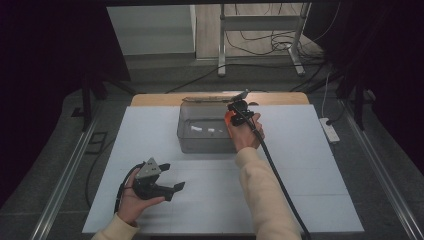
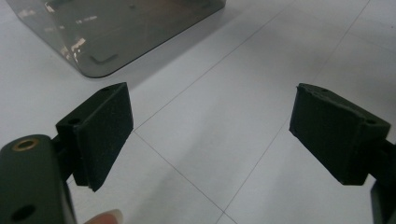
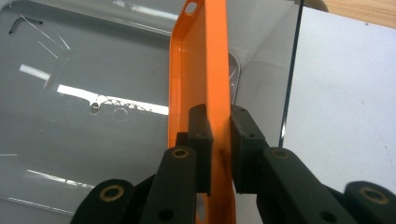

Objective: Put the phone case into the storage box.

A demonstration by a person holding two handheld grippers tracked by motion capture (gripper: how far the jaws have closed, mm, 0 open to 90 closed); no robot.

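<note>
Counter: white top marked with faint grid lines, a bare wooden strip along its far edge, set on a grey floor with metal rails running down both sides. Beyond the far edge: a metal-legged stand on a paler floor, loose cables tangled under it, and a white wall panel to its left. Dark curtains close off both sides; a white power strip lies on the floor at the right.
</note>
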